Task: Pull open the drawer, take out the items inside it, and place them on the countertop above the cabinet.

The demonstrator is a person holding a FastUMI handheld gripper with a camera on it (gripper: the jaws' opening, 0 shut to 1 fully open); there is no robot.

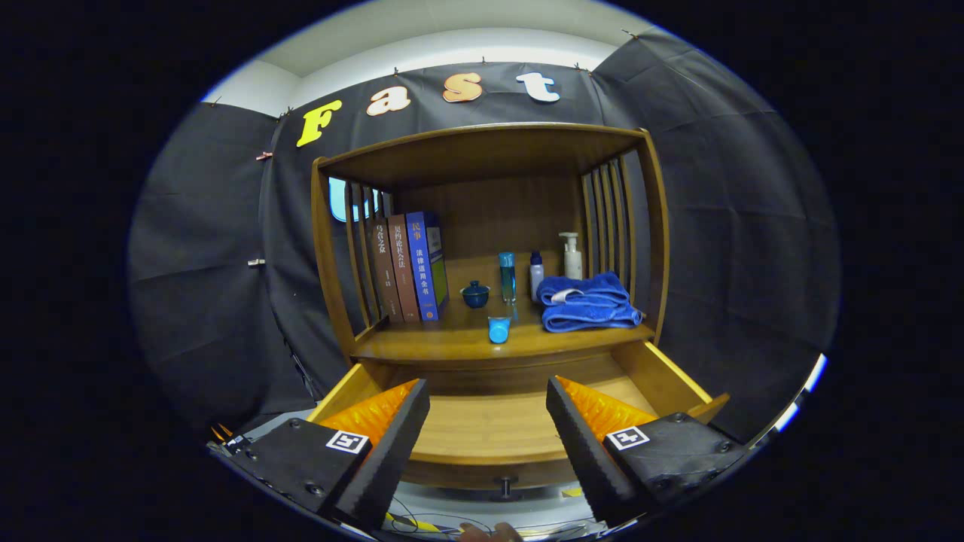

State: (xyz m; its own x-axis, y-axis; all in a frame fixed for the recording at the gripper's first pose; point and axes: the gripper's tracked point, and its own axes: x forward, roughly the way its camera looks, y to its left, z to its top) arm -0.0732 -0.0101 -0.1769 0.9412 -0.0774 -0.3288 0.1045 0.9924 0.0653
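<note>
Drawer [497, 429] pulled out wide, with a small knob [506, 485] on its front. Bare wood floor inside, as far as can be seen; sides partly hidden behind the gripper [488, 421] fingers [392, 444], so cannot tell if something small hides there. Gripper open, fingers spread well apart, holding nothing, hanging over the front of the drawer.

Up on the tabletop [452, 342] above the drawer: a small light blue cup [498, 329] near the front edge, a dark blue lidded pot [475, 293] behind it, a tall blue bottle [507, 276], a little bottle with a dark cap [535, 275], a white pump bottle [572, 256], a folded blue towel [587, 302], and books [407, 267] standing by the left side.

Looks like the taking-out step is near its end, maybe done. Next: a peek into the back and corners of the drawer. If something is left, a slow dip down, a soft squeeze, then a lift up to a free spot on the tabletop, away from the cup.
</note>
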